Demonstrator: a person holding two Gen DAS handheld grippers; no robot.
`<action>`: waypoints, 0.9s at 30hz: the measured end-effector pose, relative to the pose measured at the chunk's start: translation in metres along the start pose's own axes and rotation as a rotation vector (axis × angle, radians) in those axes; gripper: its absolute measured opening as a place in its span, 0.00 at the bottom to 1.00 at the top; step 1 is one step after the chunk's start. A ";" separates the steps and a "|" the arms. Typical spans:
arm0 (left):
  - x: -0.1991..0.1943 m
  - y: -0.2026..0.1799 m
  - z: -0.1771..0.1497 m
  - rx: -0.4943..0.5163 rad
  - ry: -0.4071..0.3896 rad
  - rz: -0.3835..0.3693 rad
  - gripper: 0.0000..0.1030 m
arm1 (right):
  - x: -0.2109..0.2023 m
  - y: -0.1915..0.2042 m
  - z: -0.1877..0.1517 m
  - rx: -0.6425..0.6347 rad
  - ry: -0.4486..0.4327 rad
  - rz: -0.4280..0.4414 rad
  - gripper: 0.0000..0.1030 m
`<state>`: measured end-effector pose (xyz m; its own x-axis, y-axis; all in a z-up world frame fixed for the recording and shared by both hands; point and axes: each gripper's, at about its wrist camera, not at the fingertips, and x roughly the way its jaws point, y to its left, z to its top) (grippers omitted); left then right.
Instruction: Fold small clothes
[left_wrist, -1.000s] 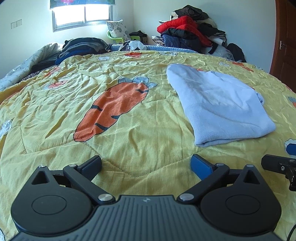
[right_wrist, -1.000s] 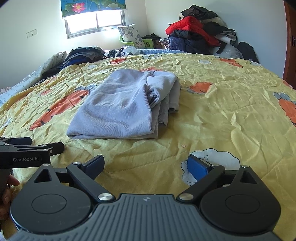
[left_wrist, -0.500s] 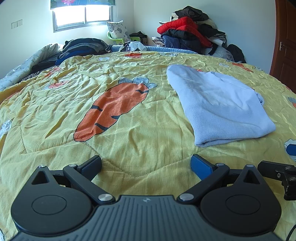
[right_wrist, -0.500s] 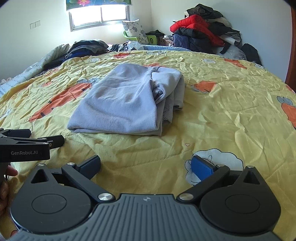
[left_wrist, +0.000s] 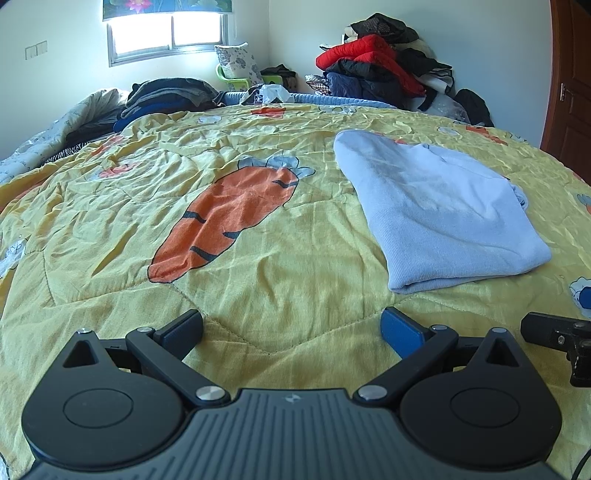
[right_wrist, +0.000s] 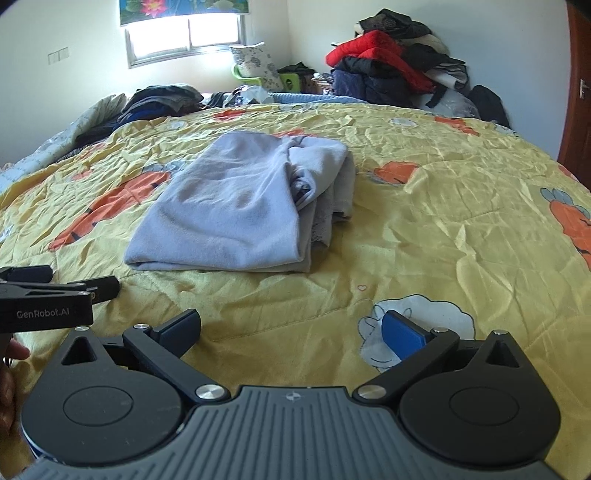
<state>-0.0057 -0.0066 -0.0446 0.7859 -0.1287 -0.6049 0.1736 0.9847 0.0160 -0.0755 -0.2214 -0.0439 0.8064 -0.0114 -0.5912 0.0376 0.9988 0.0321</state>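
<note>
The folded light-blue sweater (right_wrist: 236, 206) lies ahead and left of the wide-open, empty right gripper (right_wrist: 291, 328), its long side pointing away.

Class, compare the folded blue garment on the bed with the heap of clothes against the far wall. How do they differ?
The blue garment is a single pale piece, folded flat; the heap is many dark and red pieces, piled high. The garment lies on the yellow quilt; the heap lies beyond it. Both are clothing.
</note>
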 end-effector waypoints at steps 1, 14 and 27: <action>0.000 0.000 0.000 0.000 0.000 0.000 1.00 | 0.000 0.002 0.000 -0.010 0.001 -0.002 1.00; 0.002 0.002 -0.001 -0.005 0.000 -0.007 1.00 | 0.007 0.010 0.001 -0.053 0.024 -0.034 1.00; 0.002 0.002 -0.001 -0.006 0.000 -0.007 1.00 | 0.008 0.013 -0.002 -0.029 0.002 -0.059 1.00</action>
<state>-0.0043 -0.0051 -0.0464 0.7845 -0.1361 -0.6050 0.1757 0.9844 0.0065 -0.0699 -0.2083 -0.0500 0.8023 -0.0701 -0.5928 0.0679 0.9974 -0.0260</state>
